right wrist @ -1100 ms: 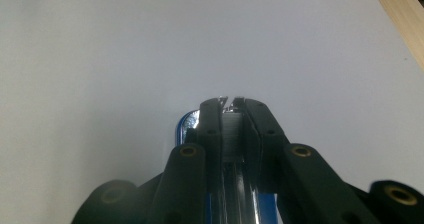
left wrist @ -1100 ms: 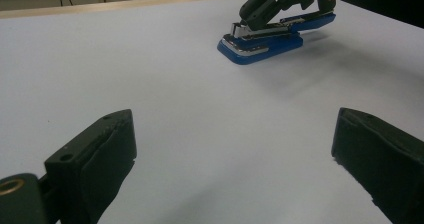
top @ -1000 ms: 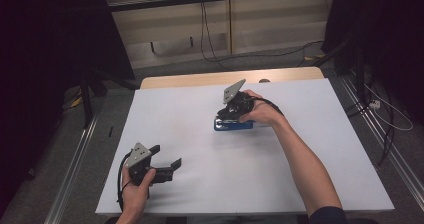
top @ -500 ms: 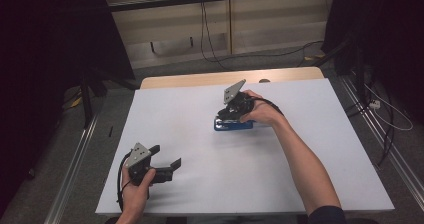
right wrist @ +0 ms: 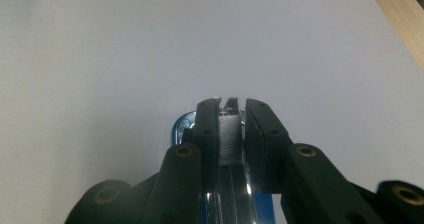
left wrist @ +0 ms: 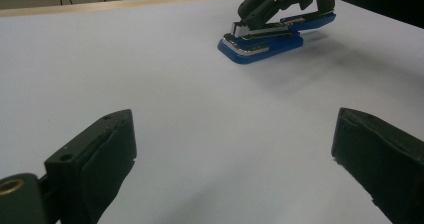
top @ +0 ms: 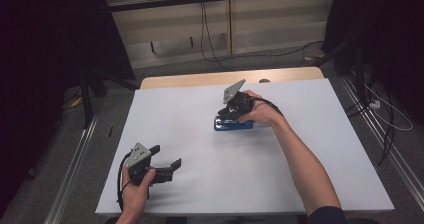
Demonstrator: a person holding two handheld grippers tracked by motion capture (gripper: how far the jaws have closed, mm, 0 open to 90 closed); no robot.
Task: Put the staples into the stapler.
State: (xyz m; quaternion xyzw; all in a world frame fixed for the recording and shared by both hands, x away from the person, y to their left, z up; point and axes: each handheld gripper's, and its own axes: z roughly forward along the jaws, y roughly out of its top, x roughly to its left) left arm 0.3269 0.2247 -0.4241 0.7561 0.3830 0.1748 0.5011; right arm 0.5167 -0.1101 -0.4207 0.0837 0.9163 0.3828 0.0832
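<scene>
My right tongs [top: 226,115] are at the middle of the white desk [top: 200,129], toward its far side, and they are closed on the stapler [top: 233,125]. In the right gripper view the two black jaws stand nearly together with a narrow pale strip of the stapler's top pinched between them, its chrome and blue body [right wrist: 235,199] running back underneath. The stapler lies flat on the desk with its blue base down. In the left gripper view I see it [left wrist: 265,36] lying far ahead and a little to the right, the right tongs [left wrist: 250,11] bearing on the front end of its upper arm, which sits slightly lifted from the base at the rear.

My left tongs [top: 167,156] are near the desk's near left corner, well apart from the stapler. They are spread wide and hold nothing; in their own view the jaws stand at either edge with bare desk [left wrist: 150,74] between them. My left hand [top: 135,189] grips the handle from below, the cable looping beside it.
</scene>
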